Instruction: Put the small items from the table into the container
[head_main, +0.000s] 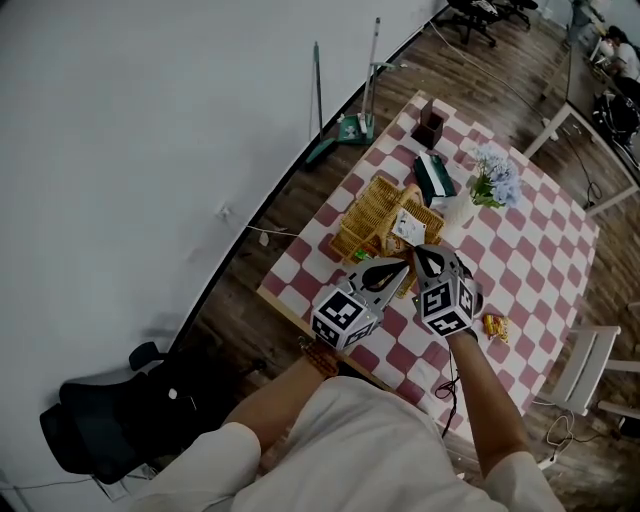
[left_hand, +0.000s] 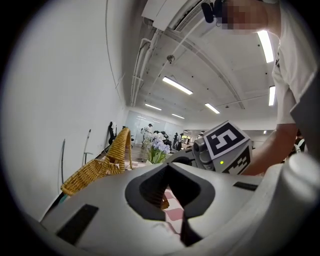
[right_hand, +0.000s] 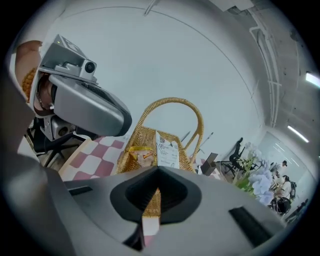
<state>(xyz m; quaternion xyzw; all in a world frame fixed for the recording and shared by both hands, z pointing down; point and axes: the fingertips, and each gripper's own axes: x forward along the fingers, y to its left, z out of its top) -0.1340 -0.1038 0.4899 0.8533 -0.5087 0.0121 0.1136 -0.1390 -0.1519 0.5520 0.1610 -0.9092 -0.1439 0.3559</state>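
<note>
**Between picks: both claws empty beside the basket, one item seen on the cloth**

Step in hand: judged to be the gap between one drop and the next pick. The left gripper (head_main: 398, 268) and the right gripper (head_main: 422, 256) are held side by side above the near end of the wicker basket (head_main: 365, 215), tips close to each other. In the left gripper view the jaws are seen drawn together, with only cloth and a sliver of wicker showing through the slot. In the right gripper view the jaws are likewise closed to a thin slit, with nothing gripped between them.

Task things: a white printed packet (right_hand: 167, 150) and a yellow packet (right_hand: 140, 156) are already lying in the basket. One small yellow item (head_main: 495, 326) is seen on the checked table (head_main: 540, 260), to the right of the right gripper and well apart from the basket.

Next move, as judged: the right gripper is to be swung toward the yellow item, its jaws opened before contact and lowered to either side of it. The item looks thin and crinkled, so a low, flat approach is likely needed.

Hard to make out:
- A small green thing (head_main: 360, 256) at the basket's near corner is partly covered by the left gripper. Whether it lies inside or outside the rim cannot be told.
- The table's near edge is hidden by the person's arms, so further items there cannot be ruled out.
- The yellow item appears in neither gripper view.
</note>
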